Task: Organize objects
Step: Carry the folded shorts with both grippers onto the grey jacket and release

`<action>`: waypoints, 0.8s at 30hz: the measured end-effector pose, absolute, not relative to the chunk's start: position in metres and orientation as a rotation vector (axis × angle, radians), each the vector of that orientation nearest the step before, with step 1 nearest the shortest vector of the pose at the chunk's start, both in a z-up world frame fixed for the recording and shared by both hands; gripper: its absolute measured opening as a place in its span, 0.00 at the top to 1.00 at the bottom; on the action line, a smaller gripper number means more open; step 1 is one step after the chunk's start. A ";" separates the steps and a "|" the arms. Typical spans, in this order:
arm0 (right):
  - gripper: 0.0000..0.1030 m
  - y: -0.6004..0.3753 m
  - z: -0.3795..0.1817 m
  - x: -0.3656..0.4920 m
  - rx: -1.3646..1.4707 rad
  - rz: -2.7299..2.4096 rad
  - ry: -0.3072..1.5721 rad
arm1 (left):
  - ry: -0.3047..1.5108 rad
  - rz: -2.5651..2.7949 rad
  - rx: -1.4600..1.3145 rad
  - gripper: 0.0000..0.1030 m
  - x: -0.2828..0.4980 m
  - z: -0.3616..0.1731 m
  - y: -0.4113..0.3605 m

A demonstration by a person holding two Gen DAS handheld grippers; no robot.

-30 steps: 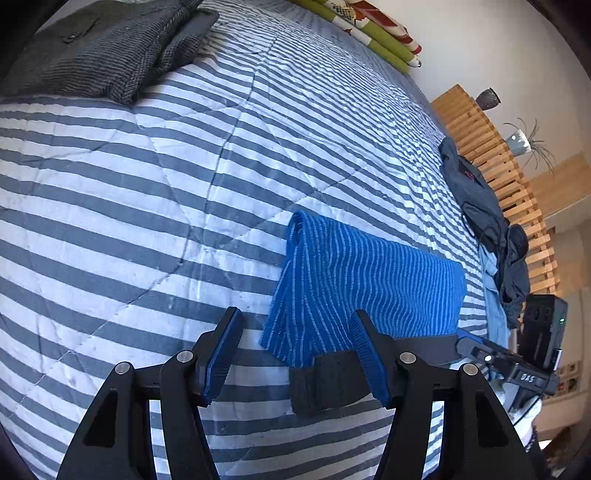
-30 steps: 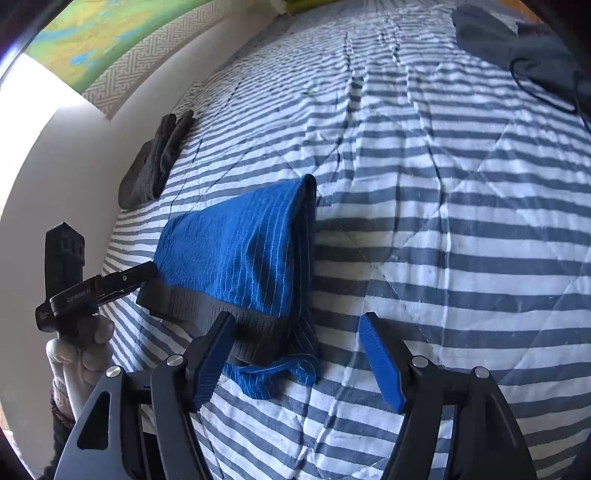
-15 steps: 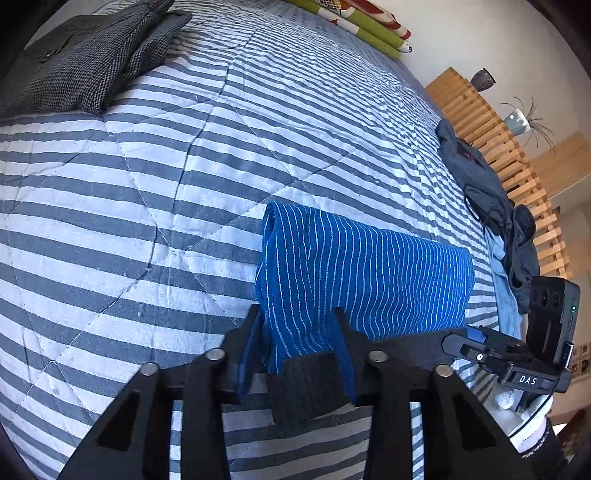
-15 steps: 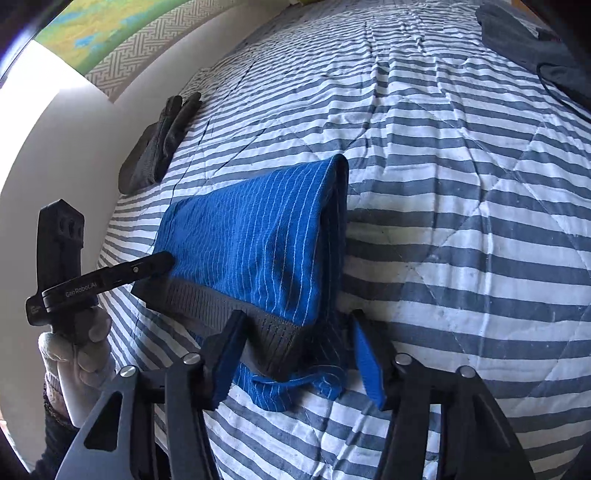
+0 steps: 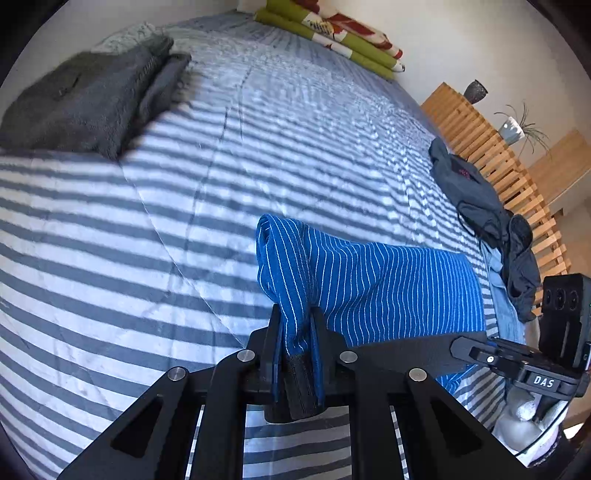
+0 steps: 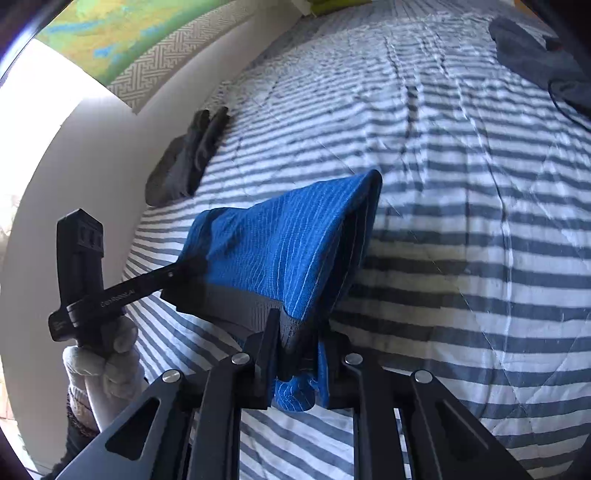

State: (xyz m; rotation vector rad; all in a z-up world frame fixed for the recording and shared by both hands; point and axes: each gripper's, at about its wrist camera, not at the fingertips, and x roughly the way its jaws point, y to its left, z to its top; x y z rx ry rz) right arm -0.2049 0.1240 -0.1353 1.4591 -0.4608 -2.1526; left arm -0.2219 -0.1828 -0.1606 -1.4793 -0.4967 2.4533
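Left wrist view: the blue pinstriped garment hangs stretched between the two tools, lifted just above the striped bedspread. The left tool is clamped tight on one corner of its dark grey waistband, the blue cloth bunching up out of the pinched fingers. The other end of the waistband runs off to the right tool, whose body shows at the right edge of this view.

From the right wrist view, the right tool is likewise closed on the garment, gripping the waistband corner with a flap of blue cloth dangling below the fingers. The left tool appears at the left, held by a gloved hand, pinching the far end.

Further out on the bed, a folded grey garment lies near the wall side, and a heap of dark clothes sits along the opposite edge beside a slatted wooden frame. Rolled green-and-red bedding lies at the head.
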 end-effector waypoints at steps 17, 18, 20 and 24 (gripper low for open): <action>0.85 -0.077 -0.049 -0.315 1.110 -2.161 -0.280 | -0.554 2.890 -1.289 0.87 -0.299 -0.064 -0.374; 0.86 -0.091 -0.050 -0.323 1.097 -2.159 -0.275 | -0.532 2.925 -1.288 0.87 -0.307 -0.062 -0.386; 0.86 -0.119 -0.054 -0.341 1.078 -2.148 -0.277 | -0.528 2.977 -1.278 0.87 -0.321 -0.060 -0.412; 0.85 -0.159 -0.073 -0.375 1.109 -2.128 -0.317 | -0.605 3.015 -1.291 0.87 -0.348 -0.070 -0.460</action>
